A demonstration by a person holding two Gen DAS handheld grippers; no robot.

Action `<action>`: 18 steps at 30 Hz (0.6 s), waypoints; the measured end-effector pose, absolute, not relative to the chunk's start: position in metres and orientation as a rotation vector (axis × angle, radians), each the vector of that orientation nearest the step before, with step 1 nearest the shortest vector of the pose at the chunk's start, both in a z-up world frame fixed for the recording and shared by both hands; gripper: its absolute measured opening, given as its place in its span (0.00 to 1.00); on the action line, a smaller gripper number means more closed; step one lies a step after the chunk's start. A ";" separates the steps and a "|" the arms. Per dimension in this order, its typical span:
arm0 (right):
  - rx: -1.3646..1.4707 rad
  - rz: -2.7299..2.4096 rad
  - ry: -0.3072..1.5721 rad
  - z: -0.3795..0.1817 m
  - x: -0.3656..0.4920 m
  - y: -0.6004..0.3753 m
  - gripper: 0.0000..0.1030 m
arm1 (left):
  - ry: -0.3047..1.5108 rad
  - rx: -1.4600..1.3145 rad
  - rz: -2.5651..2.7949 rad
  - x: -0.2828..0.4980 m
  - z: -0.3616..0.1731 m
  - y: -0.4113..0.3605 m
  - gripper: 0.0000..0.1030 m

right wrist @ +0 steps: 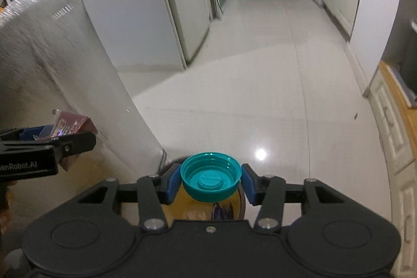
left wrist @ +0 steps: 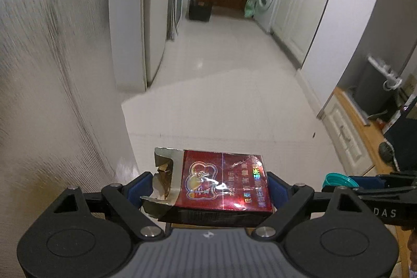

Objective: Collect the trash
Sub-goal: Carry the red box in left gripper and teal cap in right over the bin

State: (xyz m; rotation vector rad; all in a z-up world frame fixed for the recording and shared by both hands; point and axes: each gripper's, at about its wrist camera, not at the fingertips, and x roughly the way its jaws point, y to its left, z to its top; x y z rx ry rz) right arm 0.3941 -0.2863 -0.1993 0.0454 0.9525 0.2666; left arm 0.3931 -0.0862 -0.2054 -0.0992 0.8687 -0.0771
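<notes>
Left claw point(left wrist: 211, 186) clamps the torn cigarette pack point(left wrist: 224, 184); right claw point(right wrist: 211, 180) pinches the teal bottle cap point(right wrist: 210, 176). Keep both level, release over the container point(right wrist: 208, 210) at six o'clock.

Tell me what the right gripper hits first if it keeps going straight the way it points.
Most likely the bare white floor. The right gripper, shut on the teal cap, points down at it; nothing else shows ahead, though depth is unclear.
</notes>
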 end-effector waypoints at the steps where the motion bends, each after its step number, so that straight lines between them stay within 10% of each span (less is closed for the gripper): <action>1: 0.043 0.265 0.968 -0.207 0.400 -0.283 0.49 | 0.884 -0.105 -0.077 0.398 -0.214 -0.085 0.87; 18: -0.088 0.388 1.269 -0.357 0.430 -0.238 0.49 | 1.159 -0.260 -0.060 0.440 -0.358 -0.061 0.87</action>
